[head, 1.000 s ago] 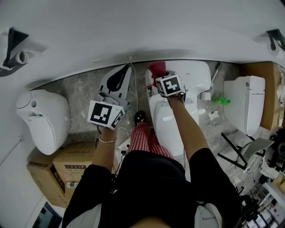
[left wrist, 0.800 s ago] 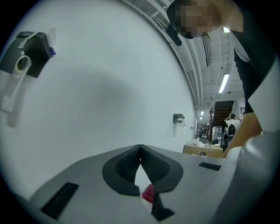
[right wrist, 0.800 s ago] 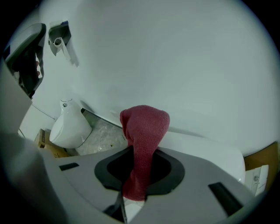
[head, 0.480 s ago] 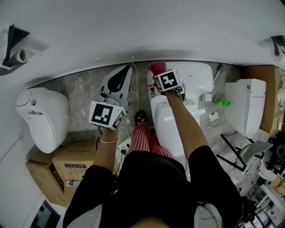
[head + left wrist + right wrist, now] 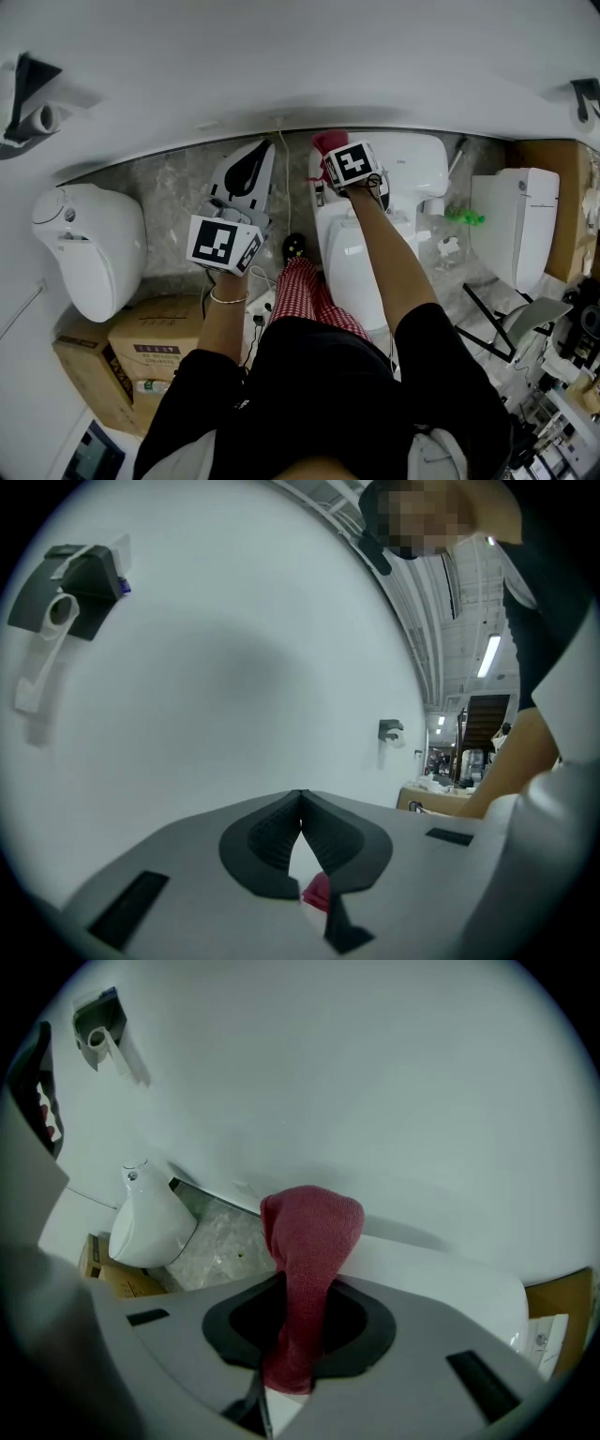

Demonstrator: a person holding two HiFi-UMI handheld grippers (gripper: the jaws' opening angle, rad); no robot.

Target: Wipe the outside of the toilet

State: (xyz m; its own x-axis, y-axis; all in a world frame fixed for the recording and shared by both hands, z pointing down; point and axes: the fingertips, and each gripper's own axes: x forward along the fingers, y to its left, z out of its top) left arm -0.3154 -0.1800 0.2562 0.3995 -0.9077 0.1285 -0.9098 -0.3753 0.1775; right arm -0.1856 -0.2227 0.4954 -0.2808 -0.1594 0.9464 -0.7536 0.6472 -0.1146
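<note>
The white toilet (image 5: 361, 248) stands against the wall, its tank (image 5: 412, 161) at the back. My right gripper (image 5: 336, 157) is over the tank's left end, shut on a red cloth (image 5: 328, 141). In the right gripper view the red cloth (image 5: 305, 1260) rises folded from between the jaws of the right gripper (image 5: 302, 1309), pressed near the tank's top (image 5: 441, 1279) and the wall. My left gripper (image 5: 255, 155) hangs left of the toilet, above the floor. In the left gripper view the left gripper (image 5: 300, 801) is shut on nothing and points at the bare white wall.
A second toilet (image 5: 89, 248) stands at the left, a third (image 5: 525, 220) at the right. Cardboard boxes (image 5: 141, 352) lie at the lower left. A green item (image 5: 464, 213) and a black frame (image 5: 497, 314) sit right of the toilet. A paper holder (image 5: 33, 103) hangs on the wall.
My right gripper has moved the red cloth a little toward the wall along the tank's left end. The left gripper has hardly moved.
</note>
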